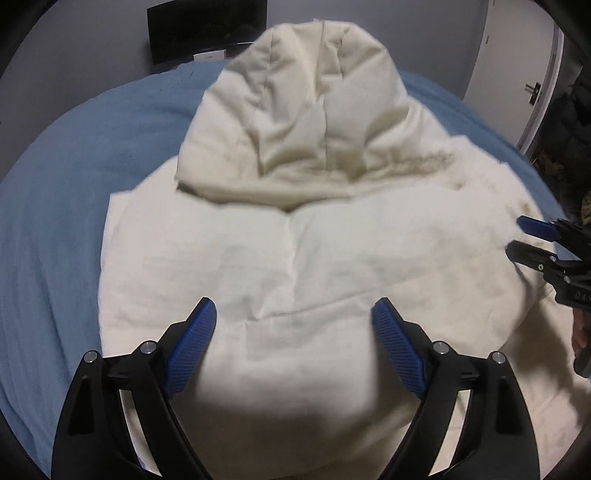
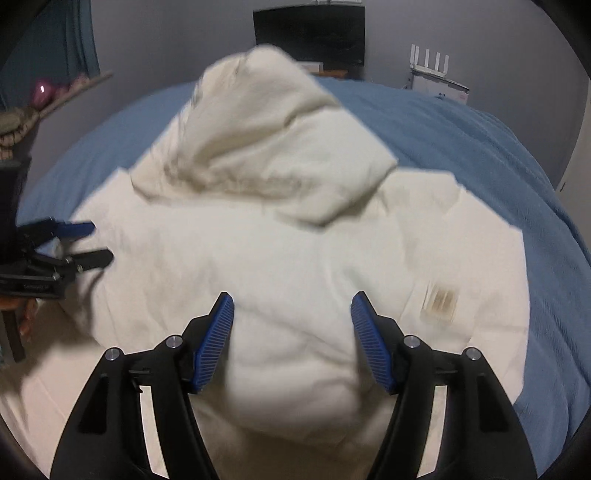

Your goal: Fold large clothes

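A cream hooded sweatshirt (image 1: 314, 258) lies flat on a blue bed cover (image 1: 55, 206), folded into a rough rectangle with its hood (image 1: 306, 110) at the far end. My left gripper (image 1: 293, 314) hovers open over the near left part of it, nothing between the blue pads. My right gripper (image 2: 292, 306) is also open above the same sweatshirt (image 2: 295, 240), its pads apart and holding nothing. A small tan label (image 2: 439, 301) shows to the right of it. Each gripper appears at the edge of the other's view, the right gripper (image 1: 521, 236) and the left gripper (image 2: 99, 242).
The blue cover (image 2: 480, 155) spreads around the garment on every side. A dark screen (image 2: 310, 33) and a white router (image 2: 430, 64) stand against the grey wall beyond the bed. A door with a handle (image 1: 532, 92) is at the far right.
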